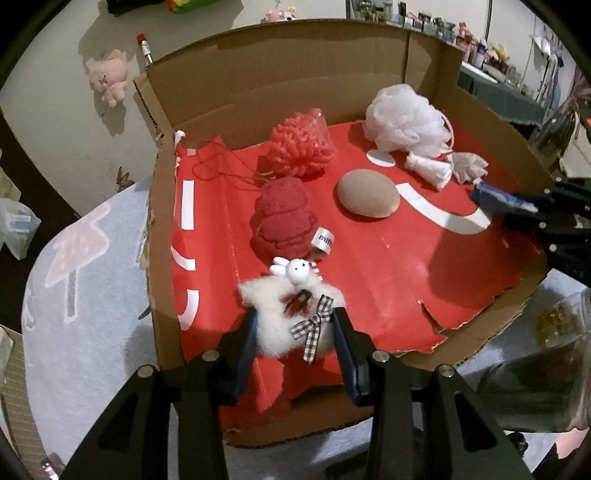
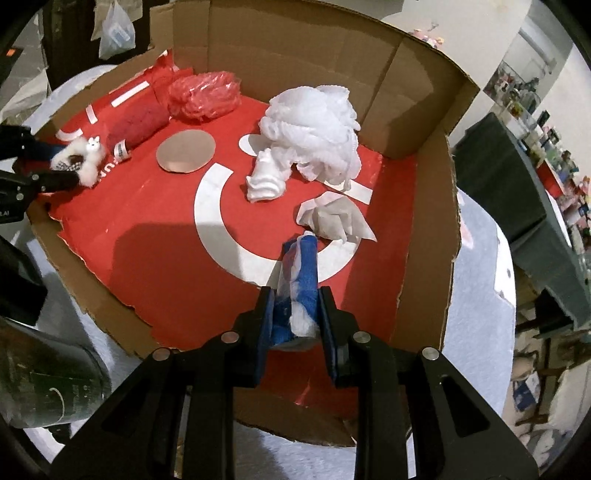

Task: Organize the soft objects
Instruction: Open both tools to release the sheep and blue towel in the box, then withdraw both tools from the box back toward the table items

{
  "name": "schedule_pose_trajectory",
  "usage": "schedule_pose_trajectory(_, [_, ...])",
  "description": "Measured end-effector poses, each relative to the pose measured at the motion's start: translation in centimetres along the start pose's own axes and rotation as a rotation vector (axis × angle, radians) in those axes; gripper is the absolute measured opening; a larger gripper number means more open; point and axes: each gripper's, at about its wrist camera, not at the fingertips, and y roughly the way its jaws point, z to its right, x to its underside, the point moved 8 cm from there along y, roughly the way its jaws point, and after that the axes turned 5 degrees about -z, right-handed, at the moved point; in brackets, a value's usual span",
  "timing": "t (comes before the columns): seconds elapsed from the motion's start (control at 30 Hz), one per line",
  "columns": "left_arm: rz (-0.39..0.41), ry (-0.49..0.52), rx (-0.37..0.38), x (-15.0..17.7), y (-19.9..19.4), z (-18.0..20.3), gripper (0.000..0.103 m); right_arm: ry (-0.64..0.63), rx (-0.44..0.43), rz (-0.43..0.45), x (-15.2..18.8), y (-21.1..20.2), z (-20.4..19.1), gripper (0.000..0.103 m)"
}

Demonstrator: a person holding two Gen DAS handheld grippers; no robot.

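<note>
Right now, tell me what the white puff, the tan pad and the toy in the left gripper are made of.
White puff: gathered plastic mesh, by its ruffled, slightly see-through folds; likely a bath puff.
Tan pad: probably foam or sponge; smooth, matte, domed, no weave visible.
Toy in the left gripper: fluffy white fleece body, a glossy hard-looking head that may be plastic, and a checked ribbon bow.

A lived-in home, by the look of it, and a cluttered one. A pink plush toy (image 1: 110,79) lies on the pale floor (image 1: 55,55) beyond the far left corner of the cardboard box (image 1: 280,62). Far right, a shelf (image 2: 532,110) is crowded with small figurines and knick-knacks, beside a green cloth-covered table (image 1: 517,99). A plastic bag (image 2: 116,31) hangs at the back. The surface (image 1: 88,266) wears a soft printed cloth with a tree pattern.
</note>
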Motion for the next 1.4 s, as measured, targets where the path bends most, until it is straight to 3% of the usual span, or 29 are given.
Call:
schedule_pose_trajectory(0.53, [-0.015, 0.027, -0.047, -0.1, 0.4, 0.4, 0.048, -0.042, 0.046, -0.04, 0.1, 0.8, -0.3, 0.025])
schedule_pose_trajectory(0.8, [0.019, 0.029, -0.04, -0.2, -0.3, 0.6, 0.068, -0.034, 0.032, -0.036, 0.0, 0.6, -0.3, 0.025])
schedule_pose_trajectory(0.93, [0.052, 0.012, -0.03, -0.4, -1.4, 0.6, 0.072, -0.022, 0.016, -0.027, -0.1, 0.3, -0.2, 0.028])
schedule_pose_trajectory(0.97, [0.064, 0.009, -0.025, -0.4, -1.9, 0.6, 0.072, -0.018, 0.014, -0.024, -0.1, 0.1, -0.2, 0.03])
schedule_pose_trajectory(1.03, [0.084, 0.006, -0.021, -0.3, -2.6, 0.8, 0.077, -0.01, 0.017, -0.009, -0.2, -0.4, -0.2, 0.056])
schedule_pose_trajectory(1.07, [0.097, 0.005, -0.019, -0.3, -3.1, 0.9, 0.079, -0.007, 0.017, 0.014, -0.3, -1.0, -0.1, 0.075])
schedule_pose_trajectory(1.4, [0.313, -0.045, 0.013, 1.8, -11.1, 2.7, 0.096, 0.059, 0.038, 0.169, 0.6, -9.0, 0.1, 0.075])
